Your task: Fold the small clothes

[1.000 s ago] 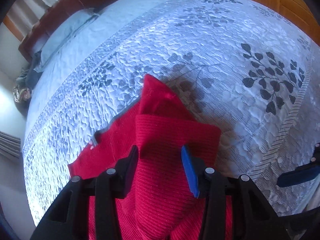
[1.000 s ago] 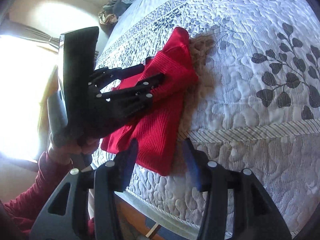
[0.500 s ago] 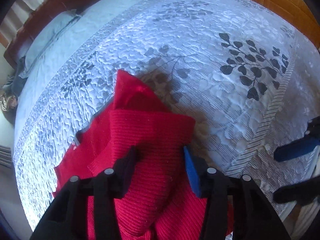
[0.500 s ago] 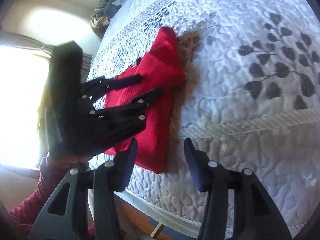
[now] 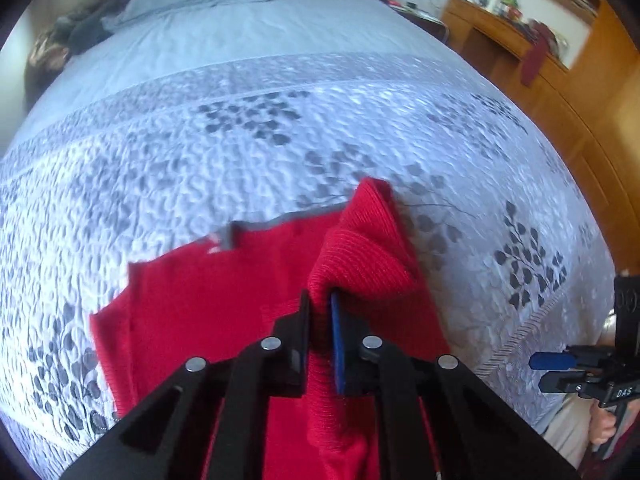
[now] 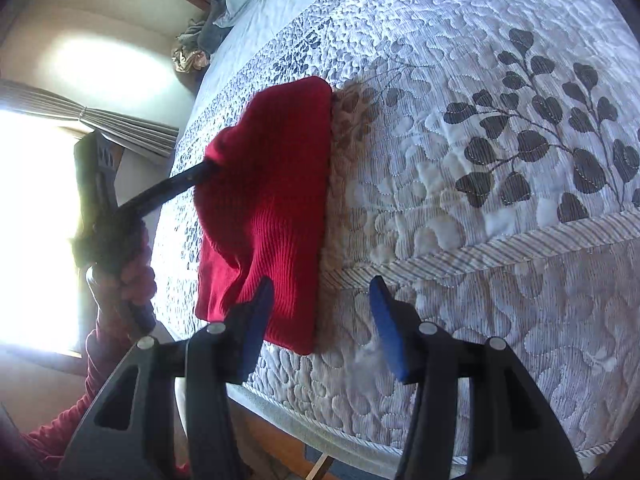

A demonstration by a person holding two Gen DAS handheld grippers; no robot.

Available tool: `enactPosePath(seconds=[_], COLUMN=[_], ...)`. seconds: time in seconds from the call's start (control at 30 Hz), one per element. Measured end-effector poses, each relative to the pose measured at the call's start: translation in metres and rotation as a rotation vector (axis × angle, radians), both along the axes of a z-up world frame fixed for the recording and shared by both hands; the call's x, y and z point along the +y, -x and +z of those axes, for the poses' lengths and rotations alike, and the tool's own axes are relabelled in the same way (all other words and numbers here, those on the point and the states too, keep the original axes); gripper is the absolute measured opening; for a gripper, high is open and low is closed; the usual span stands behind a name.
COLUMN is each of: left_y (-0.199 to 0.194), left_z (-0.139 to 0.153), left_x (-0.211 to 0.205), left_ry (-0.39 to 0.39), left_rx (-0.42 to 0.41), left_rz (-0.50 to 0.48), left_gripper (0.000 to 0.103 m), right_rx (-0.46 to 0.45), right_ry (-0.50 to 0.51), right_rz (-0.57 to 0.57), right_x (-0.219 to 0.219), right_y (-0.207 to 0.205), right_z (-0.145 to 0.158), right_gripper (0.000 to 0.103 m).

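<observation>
My left gripper [image 5: 320,308] closing, now pinching red garment [image 5: 248,280] fold, lifted off bed [image 5: 240,120]; right gripper [image 6: 320,312] released. Fold underway.

Left gripper [image 6: 208,168] closing on red garment [image 6: 272,200] — right gripper [image 6: 320,300] agape above quilt [image 6: 480,240].

My black left gripper [image 5: 320,308] has one blue-lined jaw and closes on a fold of the ribbed, solid red knit garment [image 5: 248,292] with its grey edge trim. The quilted bedspread [image 6: 500,248] is pale grey-white, printed with dark grey leaf sprigs and bordered by a fine striped band. My black right gripper [image 6: 320,300] has blue-faced jaws.
</observation>
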State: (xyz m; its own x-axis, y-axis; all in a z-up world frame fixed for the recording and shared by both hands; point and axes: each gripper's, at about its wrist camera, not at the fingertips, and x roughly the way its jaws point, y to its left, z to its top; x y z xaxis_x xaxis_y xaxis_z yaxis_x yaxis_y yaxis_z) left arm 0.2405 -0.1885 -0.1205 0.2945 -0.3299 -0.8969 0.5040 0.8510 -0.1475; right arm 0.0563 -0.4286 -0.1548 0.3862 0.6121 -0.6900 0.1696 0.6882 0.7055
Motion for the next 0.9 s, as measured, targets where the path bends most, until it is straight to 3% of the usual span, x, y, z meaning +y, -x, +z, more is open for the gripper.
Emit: enactPosePath(seconds=[0.1,0.17,0.2,0.3,0.47,0.67,0.9], left_y=[-0.012,-0.014,-0.014,-0.013,-0.007,-0.007,-0.011], left_z=[-0.007,-0.005,-0.004,-0.007,-0.023,-0.044,-0.041], left_x=[0.025,0.043,0.052,0.065,0.067,0.067,0.076], left_ry=[0.032,0.07,0.097,0.128,0.06,-0.033,-0.069], left_rx=[0.063,0.066,0.076,0.126,0.165,0.213,0.218], left_rz=[0.06,0.096,0.108,0.116,0.107,0.143,0.188], left_gripper=[0.023,0.043,0.046,0.048,0.049,0.05,0.052], right_rx=[-0.005,-0.013,-0.017,-0.043,-0.098,-0.106,-0.09], right_ry=[0.005,0.021,0.026,0.036,0.065,0.26,0.454], right_rz=[0.015,0.045,0.057,0.145,0.332,0.517,0.57], right_x=[0.007,0.017,0.021,0.049,0.113,0.201,0.247], right_y=[-0.003,-0.004,-0.004,-0.008,-0.012,-0.021,-0.03], right_z=[0.001,0.005,0.006,0.014,0.028,0.028,0.007], right_gripper=[0.052,0.052,0.052,0.053,0.057,0.061,0.07])
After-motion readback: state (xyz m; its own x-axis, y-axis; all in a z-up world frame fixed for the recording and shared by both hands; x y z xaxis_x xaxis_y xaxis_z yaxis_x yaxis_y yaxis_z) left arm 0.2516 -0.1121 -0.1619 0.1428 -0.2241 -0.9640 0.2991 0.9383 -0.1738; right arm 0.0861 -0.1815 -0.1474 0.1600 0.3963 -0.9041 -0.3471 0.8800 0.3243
